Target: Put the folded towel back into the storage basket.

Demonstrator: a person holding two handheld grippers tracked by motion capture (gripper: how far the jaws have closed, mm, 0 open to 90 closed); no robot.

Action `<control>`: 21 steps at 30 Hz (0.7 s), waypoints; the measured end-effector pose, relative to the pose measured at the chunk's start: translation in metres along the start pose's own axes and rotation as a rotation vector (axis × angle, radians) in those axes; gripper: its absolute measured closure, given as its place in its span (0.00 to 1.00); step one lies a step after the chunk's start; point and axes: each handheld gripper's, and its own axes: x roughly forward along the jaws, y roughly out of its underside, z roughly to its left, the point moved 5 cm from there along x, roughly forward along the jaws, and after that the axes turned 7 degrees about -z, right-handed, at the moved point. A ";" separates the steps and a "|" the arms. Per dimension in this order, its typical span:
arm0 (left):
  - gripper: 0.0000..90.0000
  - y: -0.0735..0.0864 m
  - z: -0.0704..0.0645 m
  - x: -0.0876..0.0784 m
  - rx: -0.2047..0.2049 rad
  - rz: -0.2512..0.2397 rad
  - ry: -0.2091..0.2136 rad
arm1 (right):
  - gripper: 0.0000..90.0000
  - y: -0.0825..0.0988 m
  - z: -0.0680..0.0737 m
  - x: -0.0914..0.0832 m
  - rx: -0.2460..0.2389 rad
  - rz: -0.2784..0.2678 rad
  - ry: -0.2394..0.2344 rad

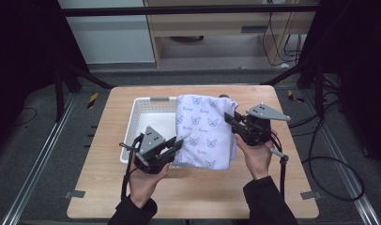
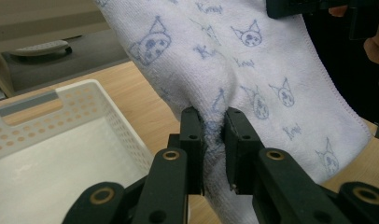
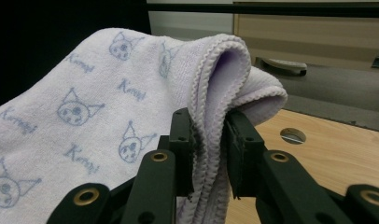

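In the high view the left hand [image 1: 144,180] comes up from six o'clock, sleeve at the frame's bottom edge, wrist bent so that the left gripper [image 1: 175,146] points toward two o'clock. Its jaws are clamped on the towel [image 1: 205,131] at the near left edge; in the left gripper view the cloth bunches between the two black pads [image 2: 193,140], pinched tight. The right hand [image 1: 257,157] rises from about five o'clock and holds the right gripper [image 1: 231,119] pointing toward ten o'clock, its grey plate tilted on top. Its jaws are closed on the towel's right side, and the right gripper view shows several stitched hems folded together and squeezed between the pads [image 3: 182,140].

The towel, pale with blue cat faces, hangs stretched between the two grippers, over the right part of the white basket [image 1: 144,112] and the table [image 1: 113,187] at the middle of the scene.

The towel covers the basket's right wall and much of its floor, so what lies under it cannot be made out. Whether its lower edge touches the table is hard to tell. The fingers of both hands are mostly hidden under the gripper bodies. In the left gripper view the other gripper is cut off at the one o'clock corner, and the basket's far handle is partly out of frame.
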 end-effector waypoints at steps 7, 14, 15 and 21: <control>0.87 0.001 0.013 -0.014 -0.009 -0.022 -0.017 | 0.82 -0.009 0.016 0.010 -0.017 -0.005 -0.012; 0.87 0.006 0.030 -0.026 -0.032 -0.036 -0.032 | 0.83 -0.015 0.035 0.023 -0.044 -0.001 -0.026; 0.87 0.006 0.033 -0.027 -0.038 -0.040 -0.031 | 0.82 -0.016 0.038 0.026 -0.048 -0.001 -0.027; 0.87 0.008 0.047 -0.037 -0.052 -0.049 -0.049 | 0.83 -0.020 0.051 0.041 -0.067 0.004 -0.045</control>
